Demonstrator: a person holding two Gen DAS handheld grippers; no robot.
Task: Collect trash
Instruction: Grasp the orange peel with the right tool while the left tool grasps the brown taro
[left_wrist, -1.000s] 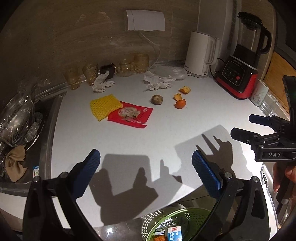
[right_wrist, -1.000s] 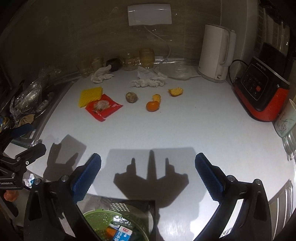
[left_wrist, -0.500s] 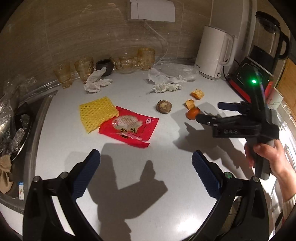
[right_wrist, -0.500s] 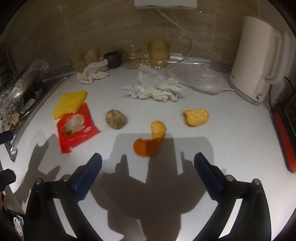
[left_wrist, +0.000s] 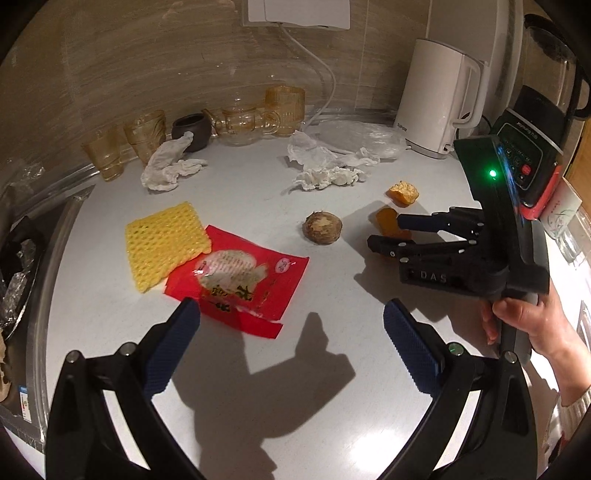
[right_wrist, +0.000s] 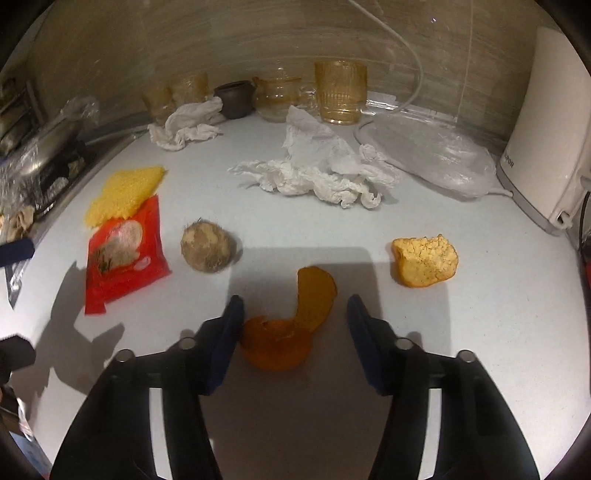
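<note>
Orange peel (right_wrist: 291, 325) sits between right hand-held gripper (right_wrist: 293, 321) jaws, just closing, pads not gripping; left hand-held gripper (left_wrist: 291, 325) wide open, empty, red wrapper (left_wrist: 240, 280) at 11 o'clock.

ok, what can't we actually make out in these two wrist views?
- Right tool contact: its pads straddle the orange peel after closing in; left wrist view has the peel largely behind the fingers, so touch is unclear.
- Red wrapper print: too small and glare-washed, both views.
- Sink contents: cut by the left edge, dark.
- Blender: cropped at the right edge, partly behind the right tool.
</note>
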